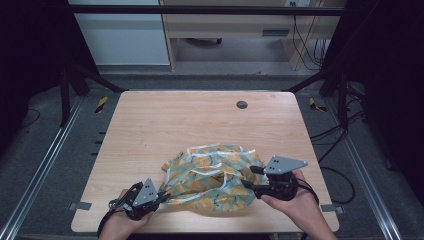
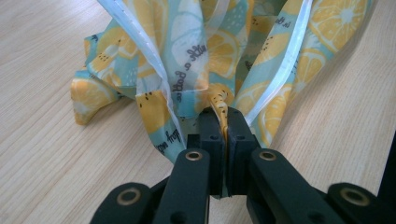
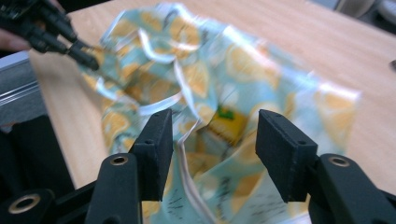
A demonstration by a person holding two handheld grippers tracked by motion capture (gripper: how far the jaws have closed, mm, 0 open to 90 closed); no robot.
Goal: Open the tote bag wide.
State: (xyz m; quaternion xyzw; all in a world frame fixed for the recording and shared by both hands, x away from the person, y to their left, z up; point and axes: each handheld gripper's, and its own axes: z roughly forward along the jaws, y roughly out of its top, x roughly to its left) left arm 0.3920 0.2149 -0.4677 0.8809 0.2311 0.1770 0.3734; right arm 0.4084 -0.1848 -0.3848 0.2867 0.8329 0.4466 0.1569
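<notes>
**Cloth pinched at one corner, other claw spread above it**

Cloth (image 1: 212, 182) with a lemon-slice print on pale teal, edged in white tape, lies crumpled on the near middle of the worktop (image 1: 150, 125), between the two hands. At the near left edge, the left claw (image 1: 162, 196) is pressed together on a fold of it; in the left gripper view the black pads (image 2: 211, 140) squeeze a thin yellow ridge of fabric (image 2: 223, 109), and the rest fans out from there onto the wood. Dark cursive writing runs across the print there; it seems to read "a little" on one panel, and another word near the hem is too twisted to make out.

To the right, the right claw (image 1: 254, 177) is held by a hand (image 1: 295, 200) just at the cloth's right edge. Its jaws stand spread, nothing pinched; in the right gripper view the blurred fabric (image 3: 224, 126) lies beyond them, with a small yellow tag (image 3: 229, 123) showing in the gap, its green mark unreadable.

Farther off, the worktop is bare wood up to a round grey cap (image 1: 242, 104) near its far edge.
</notes>
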